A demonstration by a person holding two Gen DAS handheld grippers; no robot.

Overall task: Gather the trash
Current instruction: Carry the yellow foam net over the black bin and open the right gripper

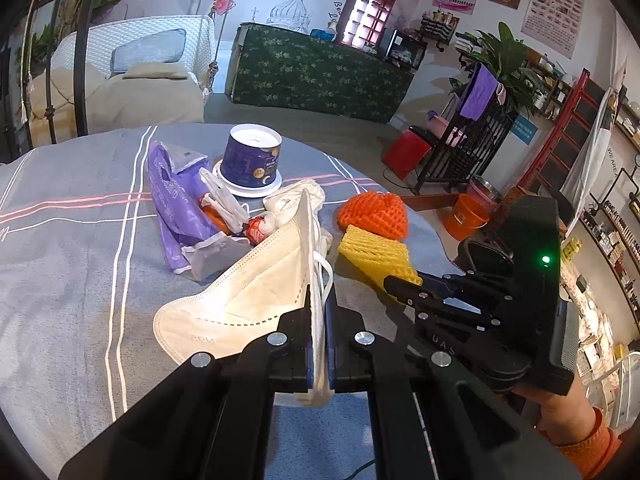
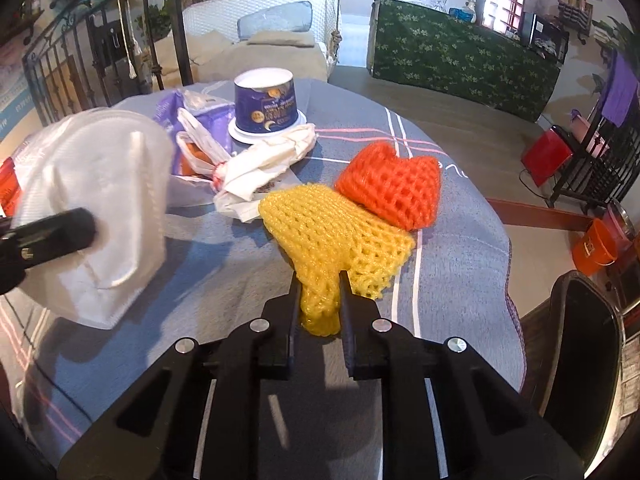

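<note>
Yellow foam net (image 2: 320,240) pinched in right claw (image 2: 319,300)

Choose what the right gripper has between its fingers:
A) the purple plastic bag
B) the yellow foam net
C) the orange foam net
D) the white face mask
B: in the right wrist view the right gripper pinches the near end of the yellow foam net between its fingers.

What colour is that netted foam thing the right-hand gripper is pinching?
Yellow. The foam net shows best in the right wrist view, beside an orange one.
</note>
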